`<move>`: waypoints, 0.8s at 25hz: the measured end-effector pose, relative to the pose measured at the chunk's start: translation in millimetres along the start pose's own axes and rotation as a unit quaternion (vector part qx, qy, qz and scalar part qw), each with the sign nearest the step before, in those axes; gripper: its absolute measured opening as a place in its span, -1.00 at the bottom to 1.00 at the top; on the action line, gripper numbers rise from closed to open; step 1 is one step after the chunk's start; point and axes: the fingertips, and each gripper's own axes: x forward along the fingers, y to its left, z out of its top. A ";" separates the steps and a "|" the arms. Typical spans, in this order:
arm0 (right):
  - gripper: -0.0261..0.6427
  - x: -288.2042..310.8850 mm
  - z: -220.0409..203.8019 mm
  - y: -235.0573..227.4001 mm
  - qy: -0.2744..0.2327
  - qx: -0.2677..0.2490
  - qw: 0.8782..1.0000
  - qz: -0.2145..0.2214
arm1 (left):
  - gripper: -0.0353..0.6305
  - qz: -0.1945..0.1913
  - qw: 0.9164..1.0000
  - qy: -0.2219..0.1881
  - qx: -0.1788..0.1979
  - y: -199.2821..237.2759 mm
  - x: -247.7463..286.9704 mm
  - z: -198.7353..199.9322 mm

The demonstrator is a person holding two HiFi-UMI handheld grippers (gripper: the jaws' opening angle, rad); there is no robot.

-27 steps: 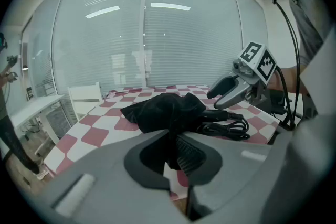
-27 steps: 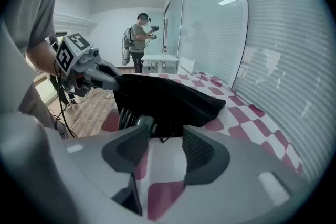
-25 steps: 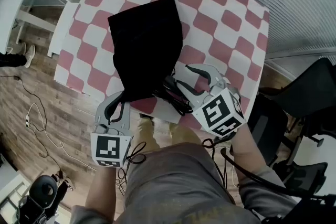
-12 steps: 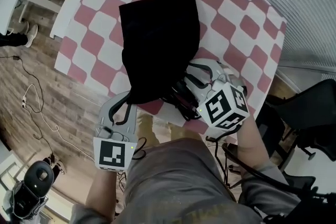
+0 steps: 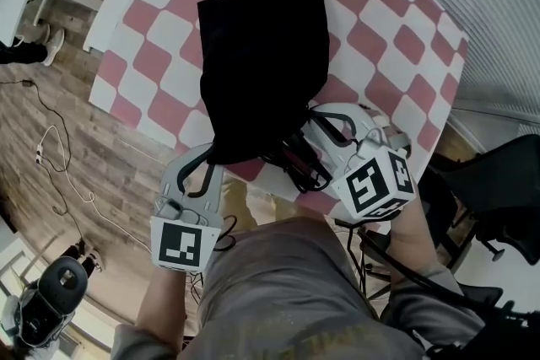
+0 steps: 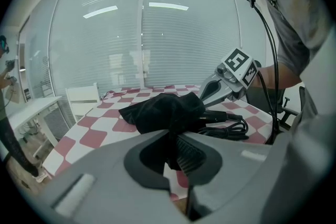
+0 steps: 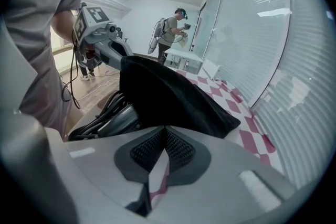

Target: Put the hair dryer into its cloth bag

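Left gripper (image 5: pixel 205 158) pinches the limp cloth bag (image 5: pixel 261 63) at its hem; right gripper (image 5: pixel 321 119) pressed together, empty; hair dryer (image 7: pixel 113 120) looks rigid, slick, so take its handle

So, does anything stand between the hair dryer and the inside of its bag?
Nothing visible does. The hair dryer lies at the mouth of the cloth bag, cord beside it; the left gripper pinches the bag's edge.

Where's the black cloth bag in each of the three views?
Head view: cloth bag upper centre, on the checked tablecloth.
Left gripper view: the bag is centre, its edge between the jaws.
Right gripper view: the bag is centre, above the jaws.
Shared landmark: coiled black cord by the bag's mouth.
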 end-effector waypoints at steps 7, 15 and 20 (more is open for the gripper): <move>-0.83 -38.9 -4.7 19.0 0.009 -0.004 1.000 -0.010 | -0.86 0.001 1.000 -0.002 0.010 -1.4 -2.5 -3.2; -0.83 -74.4 -3.9 52.6 0.008 -0.006 1.000 -0.018 | -0.84 0.007 1.000 0.008 0.018 -3.9 -9.1 -17.7; -0.84 -86.6 -3.2 70.0 0.013 -0.010 1.000 -0.023 | -0.83 0.004 1.000 0.013 0.022 -6.9 -12.8 -27.9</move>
